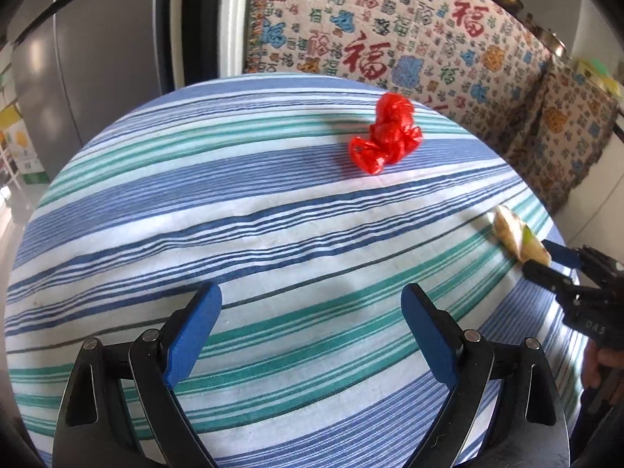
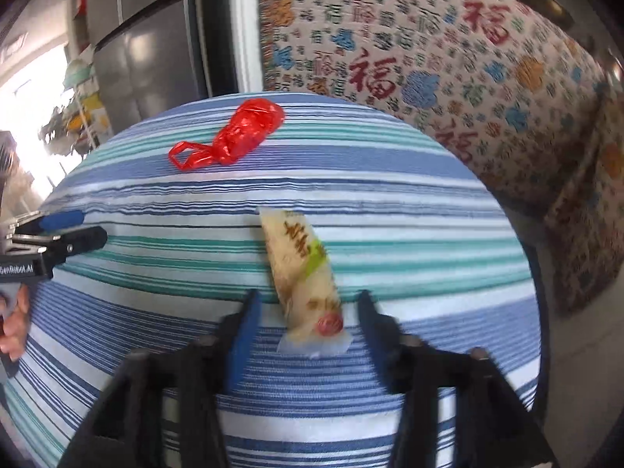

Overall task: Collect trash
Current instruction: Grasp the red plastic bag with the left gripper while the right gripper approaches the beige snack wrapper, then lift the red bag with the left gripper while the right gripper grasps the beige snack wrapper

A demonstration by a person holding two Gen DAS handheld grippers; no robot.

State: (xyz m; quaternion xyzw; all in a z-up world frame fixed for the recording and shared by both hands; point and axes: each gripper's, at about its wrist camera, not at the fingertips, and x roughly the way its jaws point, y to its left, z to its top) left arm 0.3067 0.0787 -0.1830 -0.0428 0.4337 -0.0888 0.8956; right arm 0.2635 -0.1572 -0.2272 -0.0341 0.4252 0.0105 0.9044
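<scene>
A round table (image 1: 273,210) covered with a blue, green and white striped cloth carries two pieces of trash. A crumpled red plastic bag (image 1: 386,134) lies toward the far side of the tabletop, clear of both tools. A cream-coloured snack wrapper (image 2: 302,273) with brown print and a green patch lies flat near the right-hand edge of the table. The left gripper (image 1: 312,331) hangs over the near part of the cloth with its blue-padded jaws spread wide and nothing between them; the red bag sits well ahead of it. The right gripper (image 2: 308,323) is at the wrapper, jaws apart, one finger on either side of the wrapper's near end; the right wrist view is blurred there and contact with the wrapper cannot be confirmed. Behind the table stands a sofa (image 1: 448,46) under a patterned cover with red characters, and a grey refrigerator (image 1: 89,58) stands to the left.
</scene>
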